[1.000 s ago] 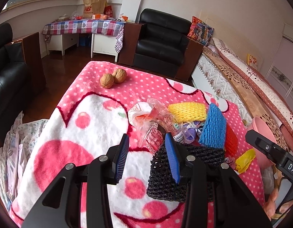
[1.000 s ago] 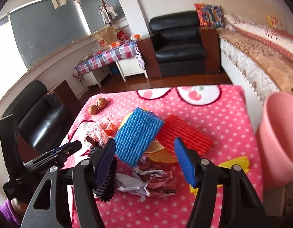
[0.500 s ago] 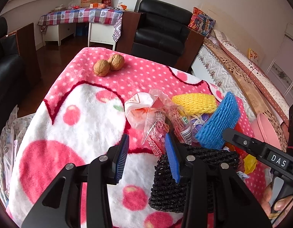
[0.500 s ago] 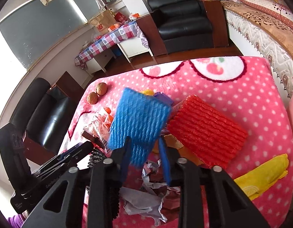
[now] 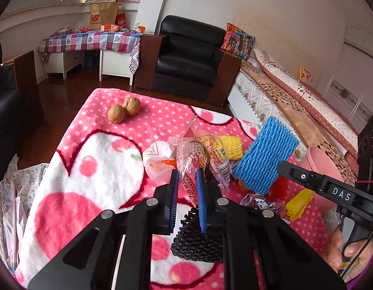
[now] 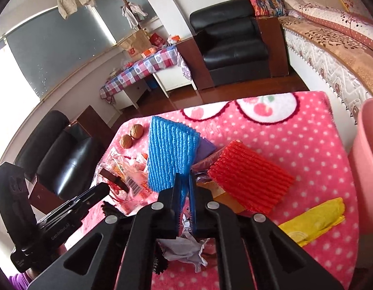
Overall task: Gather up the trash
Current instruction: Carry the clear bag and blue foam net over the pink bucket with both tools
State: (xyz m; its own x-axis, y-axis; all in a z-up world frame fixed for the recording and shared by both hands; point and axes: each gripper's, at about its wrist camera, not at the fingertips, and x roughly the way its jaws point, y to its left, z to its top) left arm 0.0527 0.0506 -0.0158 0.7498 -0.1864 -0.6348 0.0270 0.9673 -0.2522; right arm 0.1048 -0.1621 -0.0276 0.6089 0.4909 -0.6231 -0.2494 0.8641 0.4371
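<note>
On a pink blanketed tabletop (image 5: 94,159), the left claw (image 5: 187,176) has just narrowed onto a clear printed wrapper (image 5: 193,154). The right claw (image 6: 185,183) has just closed tight on a blue foam net (image 6: 170,154), lifted off the heap. A pink bin (image 6: 365,169) stands past the right edge; the far end is bare apart from two walnuts (image 5: 123,110).

White letters "DAS" stand on the black body of the right gripper (image 5: 278,166). The left gripper (image 6: 109,189) carries "GenRobot.AI" along its side. The brown paper bag (image 5: 103,15) on the far checked cloth reads "new balance". The clear snack wrapper (image 5: 198,154) bears Chinese print too small to read.
</note>
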